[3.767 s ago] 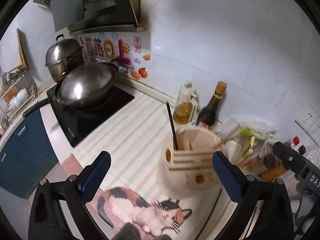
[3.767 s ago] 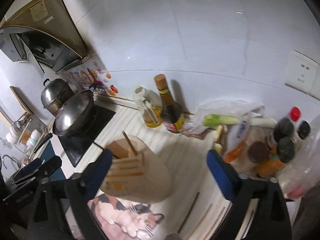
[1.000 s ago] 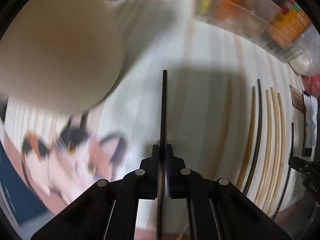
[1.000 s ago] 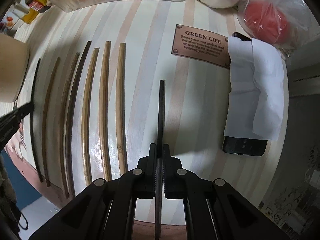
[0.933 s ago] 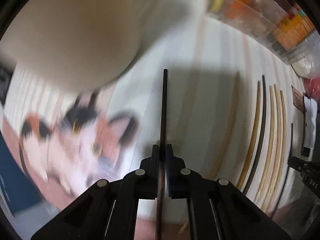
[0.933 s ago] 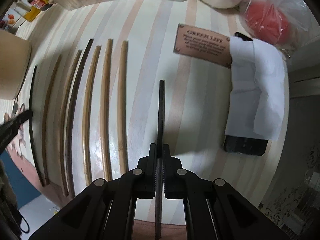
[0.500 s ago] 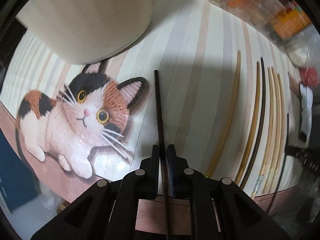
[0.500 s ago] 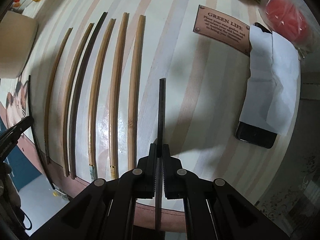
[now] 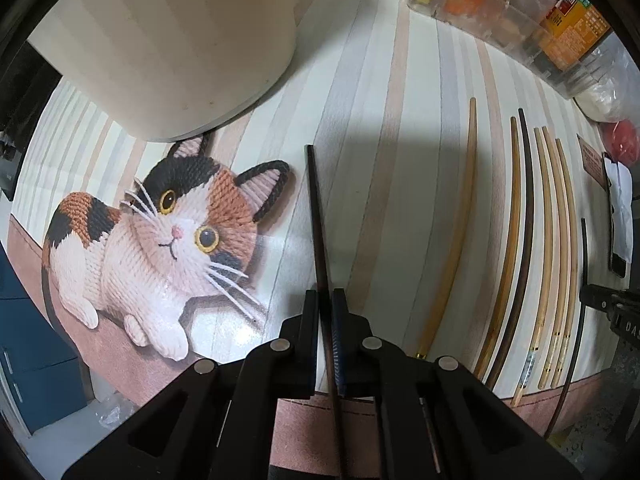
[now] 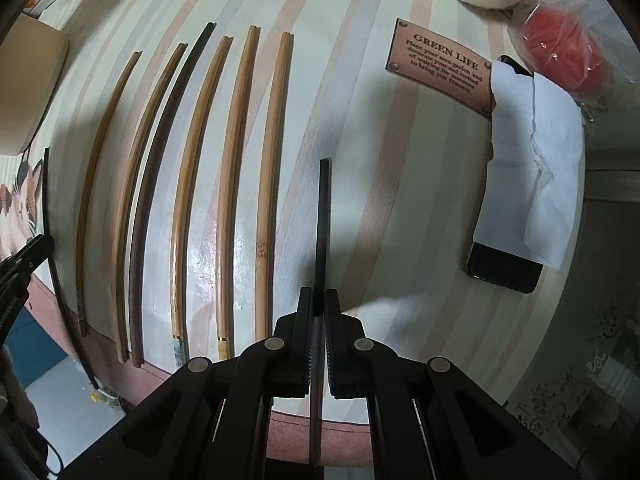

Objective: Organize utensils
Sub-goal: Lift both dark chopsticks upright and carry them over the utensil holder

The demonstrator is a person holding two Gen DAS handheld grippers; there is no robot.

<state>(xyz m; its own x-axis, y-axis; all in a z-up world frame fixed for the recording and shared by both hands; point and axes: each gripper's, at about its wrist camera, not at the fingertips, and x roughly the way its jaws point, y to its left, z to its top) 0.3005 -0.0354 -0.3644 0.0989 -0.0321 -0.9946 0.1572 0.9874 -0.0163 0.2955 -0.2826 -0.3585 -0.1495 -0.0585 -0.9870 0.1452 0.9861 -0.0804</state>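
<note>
My left gripper (image 9: 326, 304) is shut on a dark chopstick (image 9: 316, 216) that points forward over the striped mat, beside the cat picture (image 9: 160, 232). My right gripper (image 10: 318, 300) is shut on another dark chopstick (image 10: 323, 216), held above the mat to the right of a row of several chopsticks (image 10: 224, 184), mostly bamboo with one dark. The same row shows in the left wrist view (image 9: 532, 240). The beige utensil holder (image 9: 168, 40) stands at upper left in the left wrist view and at the left edge in the right wrist view (image 10: 24, 80).
A phone under white paper (image 10: 528, 168) and a "GREEN LIFE" tag (image 10: 440, 68) lie to the right. A bagged red item (image 10: 560, 52) sits at the far right. Clear boxes of packets (image 9: 520, 12) line the back. The counter's front edge runs near both grippers.
Both grippers, open and facing the holder at first, now each hold a dark chopstick. Over the last second the left gripper has drawn back from the holder and the right gripper has drifted slightly.
</note>
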